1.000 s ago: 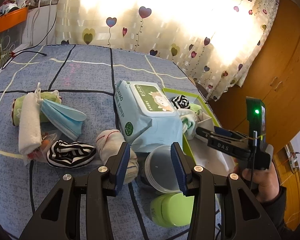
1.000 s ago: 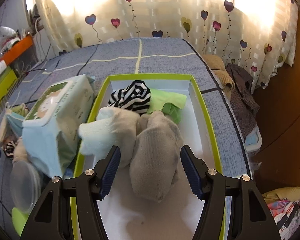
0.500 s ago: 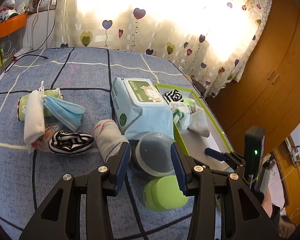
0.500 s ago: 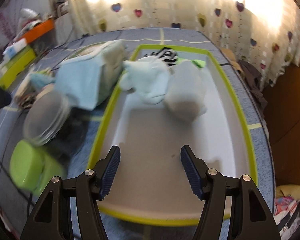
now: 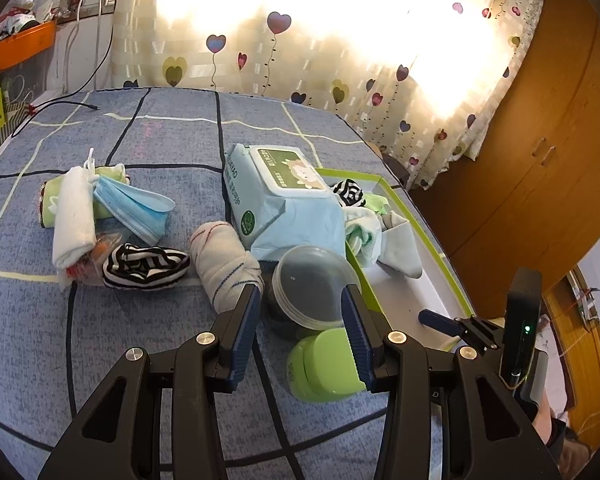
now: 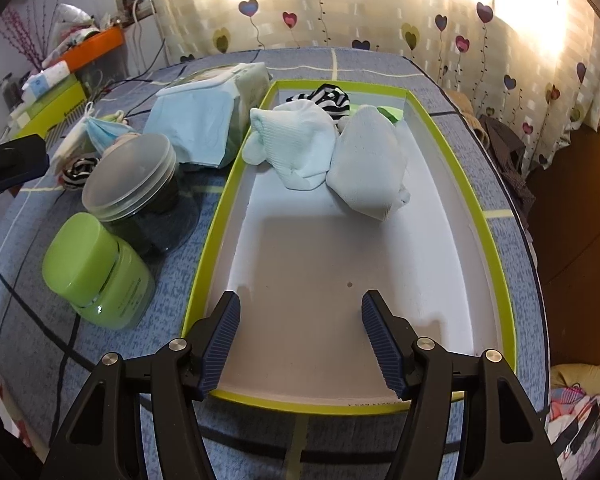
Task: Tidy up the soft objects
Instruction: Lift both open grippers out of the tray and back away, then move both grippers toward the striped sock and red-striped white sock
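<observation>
Free room and obstacles. The near half of the green-rimmed tray (image 6: 496, 256) lies bare, open to entry from above. Its far end is filled by pale socks (image 6: 364, 160). Left of the rim, a clear-lidded jar (image 6: 130, 184), a green jar (image 6: 96, 276) and a wipes pack (image 6: 204, 120) crowd the bedspread (image 5: 40, 320), closing that side.
</observation>
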Motion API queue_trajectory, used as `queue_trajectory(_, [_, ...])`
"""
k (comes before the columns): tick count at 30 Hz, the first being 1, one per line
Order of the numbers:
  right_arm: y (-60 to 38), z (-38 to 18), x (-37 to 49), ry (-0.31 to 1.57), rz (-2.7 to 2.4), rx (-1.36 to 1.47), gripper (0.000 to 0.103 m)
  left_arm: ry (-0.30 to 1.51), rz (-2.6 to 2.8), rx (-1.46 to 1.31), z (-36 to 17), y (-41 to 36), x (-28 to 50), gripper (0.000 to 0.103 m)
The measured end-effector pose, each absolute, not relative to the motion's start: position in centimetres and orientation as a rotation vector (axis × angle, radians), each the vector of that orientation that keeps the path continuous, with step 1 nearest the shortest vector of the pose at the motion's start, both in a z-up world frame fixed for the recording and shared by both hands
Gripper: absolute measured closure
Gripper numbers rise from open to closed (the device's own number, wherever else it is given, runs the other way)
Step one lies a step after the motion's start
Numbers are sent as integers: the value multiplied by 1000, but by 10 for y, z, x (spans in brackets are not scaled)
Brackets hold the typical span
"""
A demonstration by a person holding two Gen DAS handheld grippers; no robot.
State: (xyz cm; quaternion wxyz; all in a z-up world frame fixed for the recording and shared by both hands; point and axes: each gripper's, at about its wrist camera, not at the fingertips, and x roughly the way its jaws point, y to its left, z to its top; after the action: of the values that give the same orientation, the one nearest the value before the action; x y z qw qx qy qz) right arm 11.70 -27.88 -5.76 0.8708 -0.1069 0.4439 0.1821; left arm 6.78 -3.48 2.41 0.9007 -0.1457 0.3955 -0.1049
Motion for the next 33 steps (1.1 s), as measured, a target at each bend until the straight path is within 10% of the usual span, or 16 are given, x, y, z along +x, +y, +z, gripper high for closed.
queue_trajectory(33, [-265, 17, 43, 806, 405, -213, 40, 770, -165, -328, 31, -9, 17, 60])
